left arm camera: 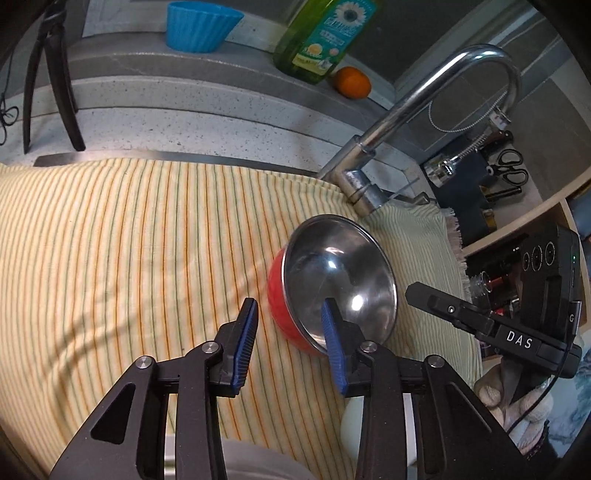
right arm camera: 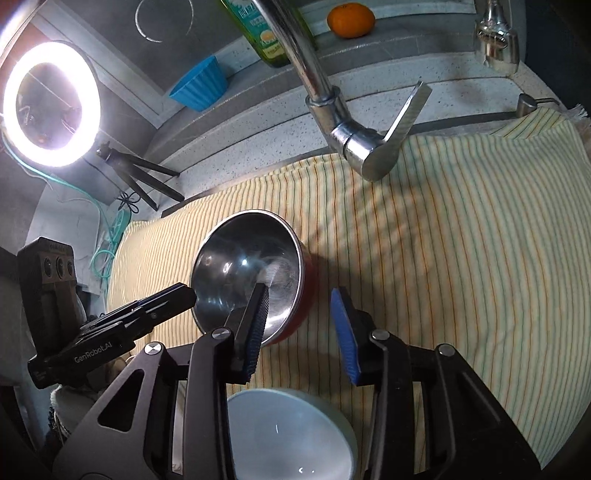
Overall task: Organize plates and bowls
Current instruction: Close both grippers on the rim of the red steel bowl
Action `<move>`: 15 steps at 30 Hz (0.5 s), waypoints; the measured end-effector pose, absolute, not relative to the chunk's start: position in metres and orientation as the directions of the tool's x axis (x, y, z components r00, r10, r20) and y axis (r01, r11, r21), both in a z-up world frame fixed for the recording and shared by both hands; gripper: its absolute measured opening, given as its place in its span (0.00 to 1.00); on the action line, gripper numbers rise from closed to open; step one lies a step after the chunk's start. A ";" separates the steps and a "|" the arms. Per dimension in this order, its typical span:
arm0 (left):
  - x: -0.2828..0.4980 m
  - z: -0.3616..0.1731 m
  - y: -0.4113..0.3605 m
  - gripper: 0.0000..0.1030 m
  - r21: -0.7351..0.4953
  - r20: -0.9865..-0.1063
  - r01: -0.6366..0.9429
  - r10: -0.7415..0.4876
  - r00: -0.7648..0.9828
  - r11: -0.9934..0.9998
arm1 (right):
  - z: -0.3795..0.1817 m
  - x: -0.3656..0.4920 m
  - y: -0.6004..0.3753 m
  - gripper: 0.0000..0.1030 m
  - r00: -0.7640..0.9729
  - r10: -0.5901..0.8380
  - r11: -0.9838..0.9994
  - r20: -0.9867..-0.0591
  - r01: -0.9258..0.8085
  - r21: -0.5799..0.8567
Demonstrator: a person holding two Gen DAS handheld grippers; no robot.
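A red bowl with a shiny steel inside [left arm camera: 338, 275] sits on the striped yellow cloth [left arm camera: 129, 240]; it also shows in the right wrist view [right arm camera: 251, 273]. My left gripper [left arm camera: 291, 332] is open, its fingers straddling the bowl's near left rim without closing. My right gripper [right arm camera: 301, 321] is open too, its fingers straddling the bowl's near right rim. A pale blue-grey bowl [right arm camera: 291, 435] lies below my right gripper, near the cloth's front edge. The right gripper's body [left arm camera: 480, 317] shows at the right of the left wrist view, and the left one [right arm camera: 110, 325] in the right wrist view.
A chrome tap [left arm camera: 406, 122] arches over the back of the cloth, its lever [right arm camera: 391, 133] pointing forward. On the ledge behind stand a blue fluted cup [left arm camera: 201, 26], a green detergent bottle [left arm camera: 325, 33] and an orange [left arm camera: 352, 83]. A ring light [right arm camera: 51, 103] on a tripod shines at left.
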State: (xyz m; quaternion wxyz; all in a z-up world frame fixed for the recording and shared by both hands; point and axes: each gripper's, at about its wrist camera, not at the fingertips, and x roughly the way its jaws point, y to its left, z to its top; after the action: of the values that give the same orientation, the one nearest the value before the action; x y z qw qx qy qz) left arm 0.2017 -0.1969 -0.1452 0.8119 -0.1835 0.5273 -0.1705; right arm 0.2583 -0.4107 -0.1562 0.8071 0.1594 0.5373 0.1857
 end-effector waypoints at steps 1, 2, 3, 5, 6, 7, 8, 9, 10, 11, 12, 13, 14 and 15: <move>0.204 -0.147 -0.196 0.29 -0.476 -0.796 0.079 -0.468 0.383 0.876 | -0.160 0.261 -0.410 0.34 0.344 0.473 0.880 -0.811 -0.126 0.459; 0.205 -0.149 -0.196 0.29 -0.478 -0.795 0.077 -0.468 0.386 0.875 | -0.162 0.263 -0.409 0.33 0.338 0.474 0.879 -0.813 -0.125 0.460; 0.206 -0.150 -0.196 0.29 -0.480 -0.797 0.072 -0.468 0.382 0.875 | -0.164 0.265 -0.409 0.32 0.331 0.474 0.879 -0.816 -0.123 0.461; 0.208 -0.153 -0.195 0.27 -0.486 -0.797 0.063 -0.472 0.376 0.872 | -0.169 0.268 -0.408 0.28 0.317 0.479 0.877 -0.819 -0.121 0.466; 0.210 -0.154 -0.194 0.24 -0.487 -0.798 0.063 -0.473 0.374 0.871 | -0.171 0.269 -0.407 0.24 0.309 0.481 0.875 -0.820 -0.122 0.468; 0.211 -0.154 -0.194 0.24 -0.488 -0.798 0.063 -0.474 0.371 0.871 | -0.173 0.270 -0.406 0.23 0.302 0.483 0.875 -0.822 -0.122 0.469; 0.211 -0.155 -0.194 0.23 -0.489 -0.798 0.063 -0.476 0.369 0.870 | -0.175 0.271 -0.405 0.22 0.297 0.484 0.874 -0.823 -0.122 0.470; 0.212 -0.156 -0.195 0.22 -0.491 -0.798 0.064 -0.479 0.366 0.869 | -0.177 0.272 -0.404 0.20 0.292 0.486 0.873 -0.824 -0.123 0.471; 0.213 -0.156 -0.197 0.21 -0.493 -0.798 0.068 -0.482 0.362 0.868 | -0.178 0.273 -0.403 0.18 0.286 0.488 0.872 -0.825 -0.122 0.473; 0.214 -0.156 -0.199 0.20 -0.493 -0.798 0.074 -0.484 0.358 0.867 | -0.179 0.273 -0.402 0.17 0.282 0.492 0.870 -0.824 -0.121 0.478; 0.214 -0.156 -0.200 0.20 -0.492 -0.799 0.079 -0.486 0.355 0.867 | -0.180 0.273 -0.401 0.15 0.278 0.497 0.867 -0.822 -0.121 0.483; 0.214 -0.156 -0.202 0.20 -0.491 -0.799 0.088 -0.488 0.352 0.867 | -0.179 0.273 -0.401 0.15 0.278 0.497 0.867 -0.822 -0.122 0.483; 0.214 -0.156 -0.203 0.20 -0.489 -0.799 0.094 -0.488 0.350 0.867 | -0.179 0.273 -0.400 0.15 0.281 0.493 0.869 -0.823 -0.125 0.478; 0.214 -0.155 -0.205 0.20 -0.483 -0.801 0.098 -0.485 0.351 0.870 | -0.178 0.273 -0.399 0.15 0.282 0.488 0.872 -0.826 -0.125 0.472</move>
State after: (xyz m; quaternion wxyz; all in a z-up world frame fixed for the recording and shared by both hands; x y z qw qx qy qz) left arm 0.2138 -0.2050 -0.1548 0.8020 -0.1790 0.5401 -0.1816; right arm 0.2727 -0.3989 -0.1782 0.7846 0.1602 0.5663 0.1952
